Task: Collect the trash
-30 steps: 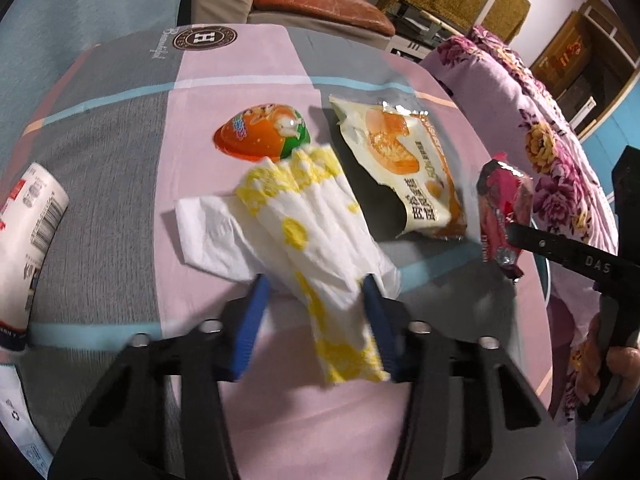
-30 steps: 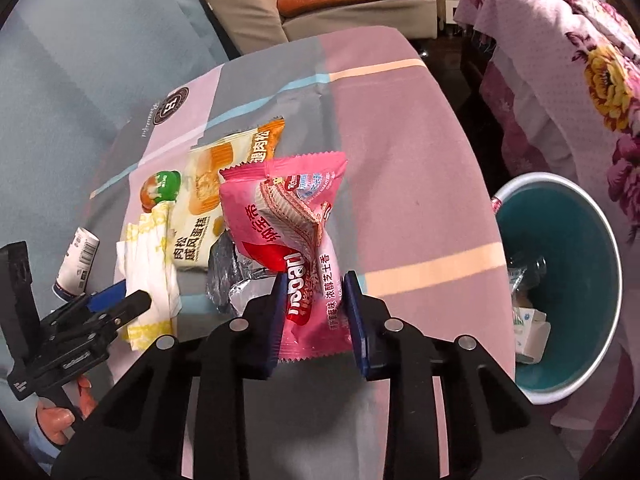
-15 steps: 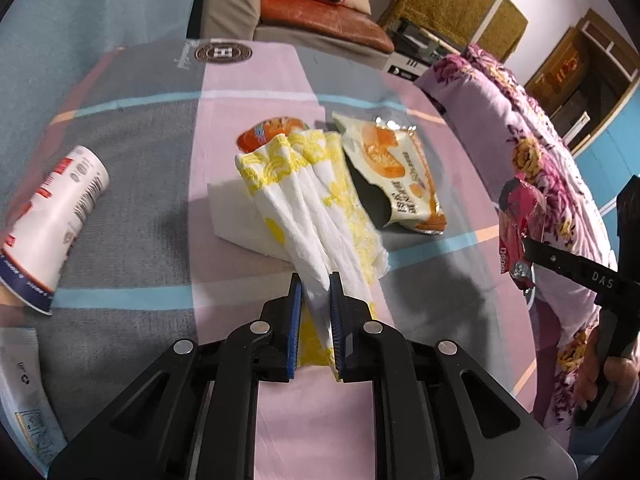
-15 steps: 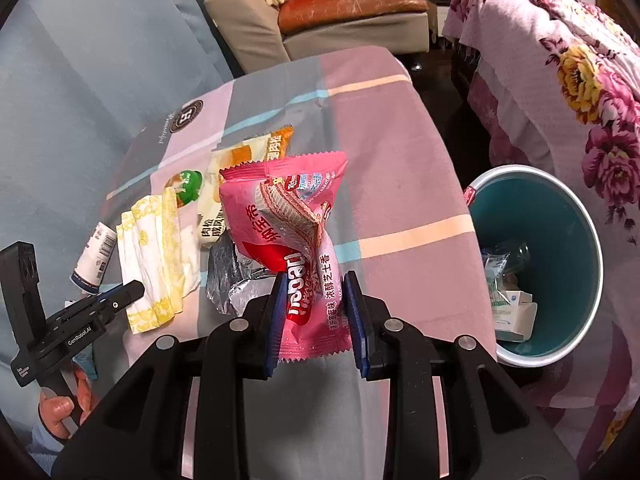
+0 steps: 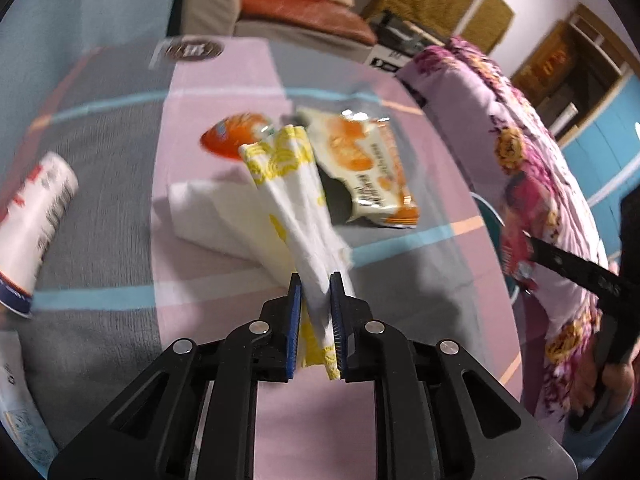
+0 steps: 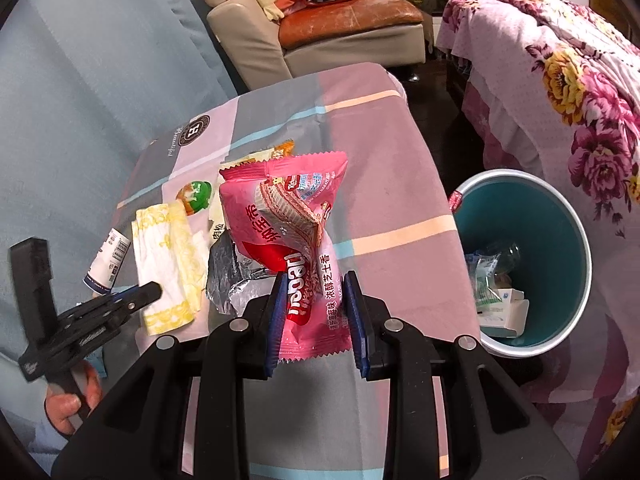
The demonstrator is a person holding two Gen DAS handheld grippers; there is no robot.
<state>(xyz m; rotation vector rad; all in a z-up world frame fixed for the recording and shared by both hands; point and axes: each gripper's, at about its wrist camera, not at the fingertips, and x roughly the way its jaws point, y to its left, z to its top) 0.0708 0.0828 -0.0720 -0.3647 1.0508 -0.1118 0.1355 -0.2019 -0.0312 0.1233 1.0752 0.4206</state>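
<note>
Pink wafer wrapper, one: light, crinkly, slippery film; pinched at its lower seam by the right hand-held gripper, frame centre.
Yellow-printed napkin, one: soft, limp; between the left hand-held gripper jaws, which are opening.
Teal bin, one, at right.
Tabletop: orange snack bag, jelly cup, paper cup, one each.

Matt black plastic forms my left gripper, its blue ribbed pads opening around a soft, crinkled white-and-yellow paper napkin. My right gripper, the same matt plastic, pinches a glossy pink foil wafer wrapper. Beneath lies a smooth woven checked tablecloth. The teal plastic trash bin shows a dull sheen, beside a worn orange leather sofa seat.
</note>
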